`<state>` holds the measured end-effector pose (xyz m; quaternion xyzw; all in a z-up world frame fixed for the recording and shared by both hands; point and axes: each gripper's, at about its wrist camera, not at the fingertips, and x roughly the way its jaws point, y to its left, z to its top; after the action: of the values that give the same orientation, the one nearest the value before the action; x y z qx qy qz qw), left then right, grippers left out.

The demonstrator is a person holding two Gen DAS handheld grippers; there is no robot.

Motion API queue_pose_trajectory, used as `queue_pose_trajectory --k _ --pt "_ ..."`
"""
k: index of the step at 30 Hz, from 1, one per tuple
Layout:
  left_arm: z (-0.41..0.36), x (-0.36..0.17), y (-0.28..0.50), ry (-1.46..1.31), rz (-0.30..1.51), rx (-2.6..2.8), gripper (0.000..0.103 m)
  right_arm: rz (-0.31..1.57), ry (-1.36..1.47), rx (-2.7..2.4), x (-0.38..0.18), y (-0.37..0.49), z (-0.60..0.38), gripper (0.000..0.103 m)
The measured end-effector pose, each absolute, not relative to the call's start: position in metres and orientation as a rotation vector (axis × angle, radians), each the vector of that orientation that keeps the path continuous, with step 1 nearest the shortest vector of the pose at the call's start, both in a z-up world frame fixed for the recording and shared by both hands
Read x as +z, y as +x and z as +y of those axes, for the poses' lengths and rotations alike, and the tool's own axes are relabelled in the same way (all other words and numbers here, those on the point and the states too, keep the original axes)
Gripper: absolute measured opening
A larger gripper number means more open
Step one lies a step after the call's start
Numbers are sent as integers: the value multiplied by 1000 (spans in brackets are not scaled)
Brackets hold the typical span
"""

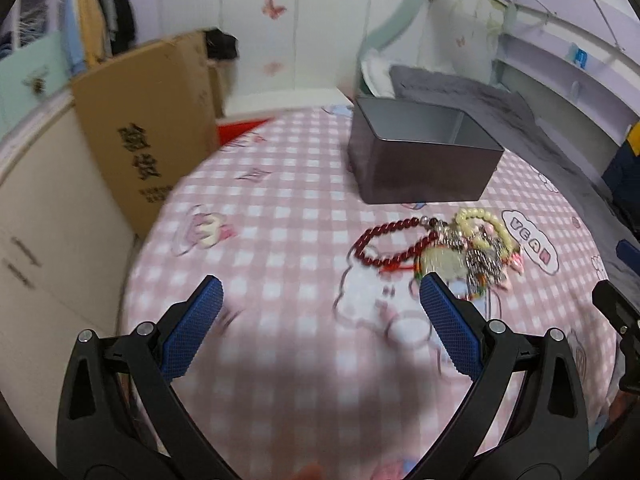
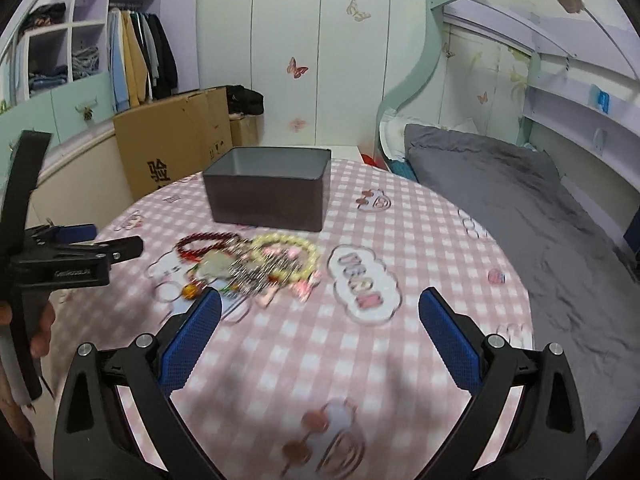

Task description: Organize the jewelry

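Jewelry (image 1: 448,252) lies in a tangled heap on your table (image 1: 280,208), just in front of the open tin (image 1: 420,156): red beads (image 1: 384,240), pale beads (image 1: 484,224), silver charms between them. Your left tool (image 1: 320,304) is spread wide and empty, its right finger (image 1: 448,328) at the heap's near edge. Your right tool (image 2: 320,312) is spread too, empty, above the cloth.

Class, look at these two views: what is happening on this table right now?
A person holds a gripper in each hand over a round table with a pink checked cloth. Both the left gripper and the right gripper are open and hold nothing. A tangled pile of jewelry, including a dark red bead bracelet and a pale yellow bead bracelet, lies on the cloth in front of an open grey tin box. Nothing visible has been put in the box yet.
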<state>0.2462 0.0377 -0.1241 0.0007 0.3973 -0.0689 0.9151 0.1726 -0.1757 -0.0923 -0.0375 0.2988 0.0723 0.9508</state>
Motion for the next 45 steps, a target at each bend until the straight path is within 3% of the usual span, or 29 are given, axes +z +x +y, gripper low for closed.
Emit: queue_pose_trajectory --k 5,9,14,15,17,18,23,26,28,30,34,45 --pt "28 -141 285 29 893 -163 88 663 -114 178 -96 209 -179 87" --pt "25 -151 305 63 933 -150 74 713 -123 209 -103 234 -180 80" --pt "20 -151 305 115 939 -156 72 809 -99 265 -116 265 -182 69" --pt "21 -151 306 117 940 -168 67 822 -95 271 -117 270 -181 65" --pt "18 -149 307 130 941 -202 46 858 -84 283 -121 284 -180 61" --pt "17 -147 307 134 941 -214 28 869 -85 288 -122 287 -178 57" --pt "15 -145 313 136 950 -241 12 920 -115 293 -128 301 -174 43" --pt "22 -144 313 92 955 -265 10 936 -179 304 -134 300 -169 37" --pt "25 -141 312 62 952 -286 8 948 -193 323 -134 300 -167 27" --pt "26 -137 309 42 946 -311 8 955 -211 332 -132 299 -165 8" --pt "28 -123 300 7 916 -358 8 941 -195 339 -126 294 -168 8" --pt "20 -62 271 -71 799 -511 8 753 -155 386 -44 255 -166 8"
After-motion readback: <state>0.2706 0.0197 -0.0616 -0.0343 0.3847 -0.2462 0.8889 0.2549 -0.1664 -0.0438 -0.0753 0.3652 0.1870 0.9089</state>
